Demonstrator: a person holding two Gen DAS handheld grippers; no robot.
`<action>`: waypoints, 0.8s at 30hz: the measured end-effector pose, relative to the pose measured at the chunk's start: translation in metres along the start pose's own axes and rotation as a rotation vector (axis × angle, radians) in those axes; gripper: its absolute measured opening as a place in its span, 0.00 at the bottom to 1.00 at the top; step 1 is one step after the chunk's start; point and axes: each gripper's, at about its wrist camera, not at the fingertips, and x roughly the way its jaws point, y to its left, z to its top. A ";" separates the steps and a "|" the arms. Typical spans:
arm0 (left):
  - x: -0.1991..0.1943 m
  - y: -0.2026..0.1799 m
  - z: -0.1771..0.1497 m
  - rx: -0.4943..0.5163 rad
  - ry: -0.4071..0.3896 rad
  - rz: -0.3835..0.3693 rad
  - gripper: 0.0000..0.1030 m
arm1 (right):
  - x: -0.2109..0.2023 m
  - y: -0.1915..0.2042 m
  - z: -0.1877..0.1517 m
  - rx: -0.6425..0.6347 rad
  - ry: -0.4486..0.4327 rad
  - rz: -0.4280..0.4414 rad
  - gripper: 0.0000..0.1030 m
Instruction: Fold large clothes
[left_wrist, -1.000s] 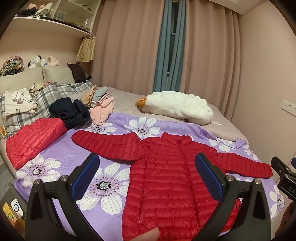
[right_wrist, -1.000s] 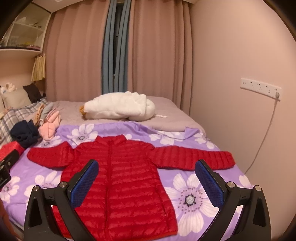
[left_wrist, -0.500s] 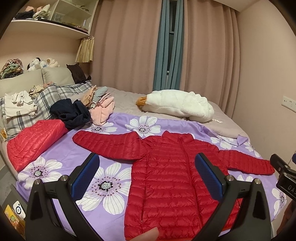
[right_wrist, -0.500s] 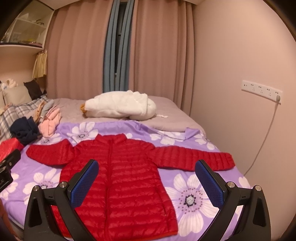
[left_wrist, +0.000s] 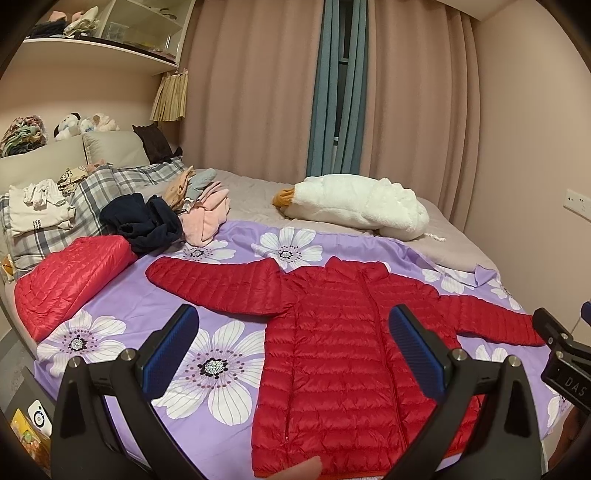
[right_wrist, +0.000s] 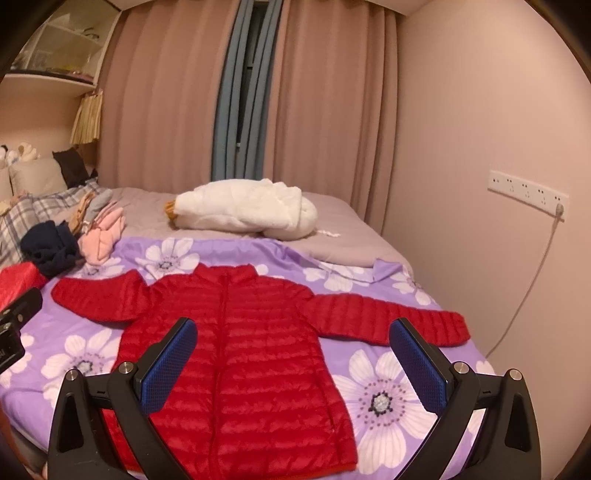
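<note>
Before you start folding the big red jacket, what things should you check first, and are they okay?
1. Red puffer jacket lies flat, front up: ok.
2. Both sleeves spread out sideways, not tucked under: ok.
3. Left gripper open and holding nothing: ok.
4. Right gripper open and holding nothing: ok.
5. Room to fold on the purple flowered sheet: ok; the folded red jacket and dark blue garment lie off to the side.
6. Zipper closed all the way down: cannot tell.
</note>
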 end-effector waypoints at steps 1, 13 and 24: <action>0.000 0.000 0.000 0.001 0.001 0.000 1.00 | -0.001 0.000 -0.001 -0.004 -0.002 0.002 1.00; 0.005 -0.001 -0.001 0.006 0.024 -0.010 1.00 | 0.006 0.004 -0.001 -0.004 0.014 0.002 1.00; 0.005 -0.008 -0.003 0.035 0.013 0.013 1.00 | -0.001 0.004 -0.001 -0.008 -0.017 -0.013 1.00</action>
